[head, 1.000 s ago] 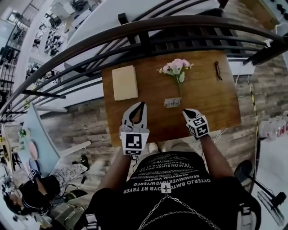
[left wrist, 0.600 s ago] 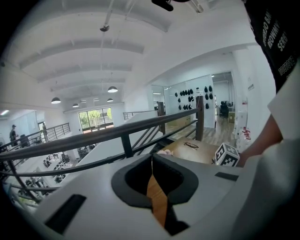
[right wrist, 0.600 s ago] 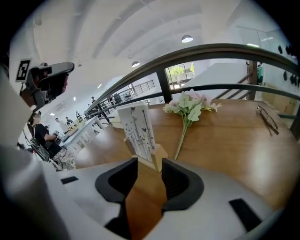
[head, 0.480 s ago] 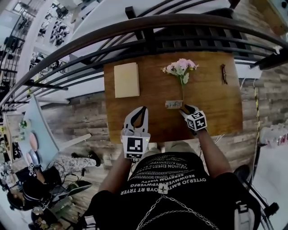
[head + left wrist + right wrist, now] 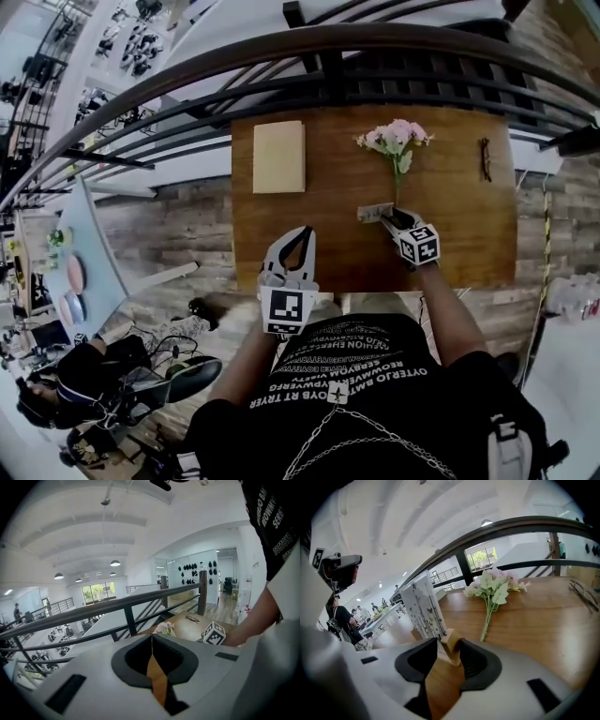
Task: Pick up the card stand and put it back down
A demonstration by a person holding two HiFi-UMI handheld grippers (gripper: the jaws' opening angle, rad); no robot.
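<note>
Lettering on the shirt [image 5: 349,377] cannot be read.

This was an upper gallery in a big open-plan office or work hall. A dark metal railing [image 5: 309,56] ran along its edge. Beyond it lay a lower floor [image 5: 56,634] with rows of desks and people [image 5: 340,618]. A white arched ceiling [image 5: 70,527] carried round lamps [image 5: 115,563]. Wood planks [image 5: 178,234] covered the gallery floor, where a small wooden table [image 5: 450,225] stood.

The light is bright and even; ceiling lamps [image 5: 115,563] glow without hard glare. The table [image 5: 543,625] carries a soft sheen. Every view is fisheye, with dark, curved corners; near parts seem slightly blurred.
</note>
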